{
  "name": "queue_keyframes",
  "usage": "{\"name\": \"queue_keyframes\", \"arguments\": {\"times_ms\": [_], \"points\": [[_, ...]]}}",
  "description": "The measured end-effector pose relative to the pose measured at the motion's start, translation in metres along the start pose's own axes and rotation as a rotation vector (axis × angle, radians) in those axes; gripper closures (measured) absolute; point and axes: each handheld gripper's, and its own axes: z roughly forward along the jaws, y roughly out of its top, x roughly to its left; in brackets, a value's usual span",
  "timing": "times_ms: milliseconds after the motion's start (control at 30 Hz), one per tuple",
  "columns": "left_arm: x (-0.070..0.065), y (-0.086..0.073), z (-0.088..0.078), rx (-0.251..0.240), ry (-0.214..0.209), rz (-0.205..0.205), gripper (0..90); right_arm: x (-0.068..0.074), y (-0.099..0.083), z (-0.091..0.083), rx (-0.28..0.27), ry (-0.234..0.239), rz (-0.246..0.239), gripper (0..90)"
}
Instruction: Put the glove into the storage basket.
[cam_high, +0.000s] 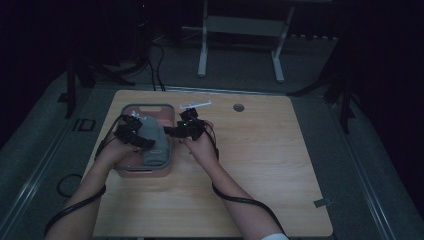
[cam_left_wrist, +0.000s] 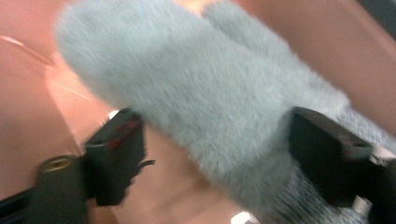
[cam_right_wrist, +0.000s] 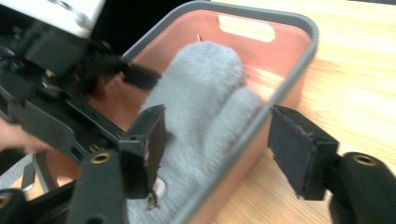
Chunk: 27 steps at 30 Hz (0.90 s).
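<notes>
High view showed a wooden table (cam_high: 260, 170) in a dim room, its top bare across the whole three o'clock half. Toward nine o'clock of the table's middle sat a pink bin (cam_high: 131, 171) with a grey rim, its long side running from twelve to six o'clock. A grey furry mitten (cam_high: 155, 145) lay inside the bin, stretched along that same line, its ribbed cuff at the six o'clock end.

The person's forearms entered from six o'clock. The left gripper (cam_high: 142, 131) hung over the bin at its nine o'clock side, above the mitten. The right gripper (cam_high: 171, 131) sat at the bin's three o'clock rim, with a white bar (cam_high: 195, 105) lying on the table just beyond it at twelve o'clock. A small round grey disc (cam_high: 238, 107) rested on the table farther toward three o'clock.

In the left gripper view, the left gripper (cam_left_wrist: 212, 161) had its jaws spread wide, one on each side of the mitten (cam_left_wrist: 196, 98), with pink bin floor (cam_left_wrist: 28, 93) behind; the picture was blurred, and contact with the fur could not be judged.

In the right gripper view, the right gripper (cam_right_wrist: 217, 151) also stood apart, straddling the bin's grey rim (cam_right_wrist: 280, 88): one jaw inside against the mitten (cam_right_wrist: 205, 102), the other outside over the table (cam_right_wrist: 355, 84). The left gripper's black frame (cam_right_wrist: 65, 93) showed at nine o'clock.
</notes>
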Motion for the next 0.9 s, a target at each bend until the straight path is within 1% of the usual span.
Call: {"name": "queue_keyframes", "arguments": {"times_ms": [33,67,100,133,167,200,233,267,300,333,367,433,533,600,667,733,767,800,867,900], "points": [[0.001,-0.001,-0.002,-0.024,0.016,0.008,15.7,-0.003,-0.001,-0.003,0.001,-0.001,-0.007,32.8],[0.001,-0.002,-0.004,-0.047,0.023,0.004,15.6,-0.006,-0.001,-0.007,-0.003,-0.001,-0.012,28.7],[0.0,-0.003,-0.007,-0.069,0.04,0.002,15.3,-0.008,-0.002,-0.01,0.002,0.023,-0.024,25.0],[0.0,-0.005,-0.009,-0.091,0.058,0.01,14.2,-0.01,-0.003,-0.012,0.012,0.043,-0.034,22.1],[0.001,-0.006,-0.011,-0.111,0.067,0.013,14.2,-0.01,-0.003,-0.012,0.012,0.043,-0.034,22.1],[0.001,-0.007,-0.014,-0.131,0.07,0.008,14.2,-0.012,-0.005,-0.015,0.013,0.049,-0.039,21.6],[0.002,-0.008,-0.016,-0.149,0.07,-0.004,14.0,-0.014,-0.008,-0.019,0.014,0.042,-0.078,18.8],[0.002,-0.009,-0.018,-0.157,0.075,-0.006,14.0,-0.014,-0.008,-0.019,0.014,0.042,-0.078,18.8],[0.001,-0.01,-0.022,-0.17,0.093,-0.009,12.8,-0.017,-0.012,-0.024,0.01,0.027,-0.103,18.1],[0.001,-0.01,-0.022,-0.17,0.093,-0.009,12.3,-0.017,-0.012,-0.024,0.01,0.027,-0.103,18.1],[0.0,-0.011,-0.024,-0.183,0.098,-0.012,12.3,-0.019,-0.013,-0.026,0.009,0.028,-0.1,18.0],[-0.005,-0.011,-0.031,-0.221,0.092,-0.021,9.7,-0.022,-0.016,-0.031,0.004,0.02,-0.103,18.0],[-0.016,-0.011,-0.038,-0.269,0.075,-0.013,7.0,-0.026,-0.02,-0.042,-0.011,0.015,-0.128,18.0],[-0.025,-0.011,-0.041,-0.297,0.069,-0.003,4.9,-0.027,-0.021,-0.048,-0.023,0.018,-0.133,17.9],[-0.033,-0.012,-0.045,-0.32,0.05,-0.004,3.7,-0.028,-0.022,-0.05,-0.025,0.017,-0.137,18.0],[-0.043,-0.012,-0.048,-0.351,0.035,0.002,3.0,-0.028,-0.023,-0.056,-0.041,0.027,-0.143,18.0],[-0.048,-0.012,-0.05,-0.357,0.029,0.011,2.9,-0.029,-0.025,-0.061,-0.053,0.027,-0.16,18.1],[-0.055,-0.012,-0.052,-0.374,0.024,0.031,2.9,-0.029,-0.025,-0.061,-0.053,0.027,-0.16,18.1],[-0.062,-0.011,-0.054,-0.378,0.009,0.046,2.9,-0.03,-0.028,-0.068,-0.056,0.026,-0.178,18.1],[-0.066,-0.011,-0.055,-0.39,0.0,0.051,2.9,-0.031,-0.029,-0.07,-0.054,0.026,-0.187,18.1]]}}
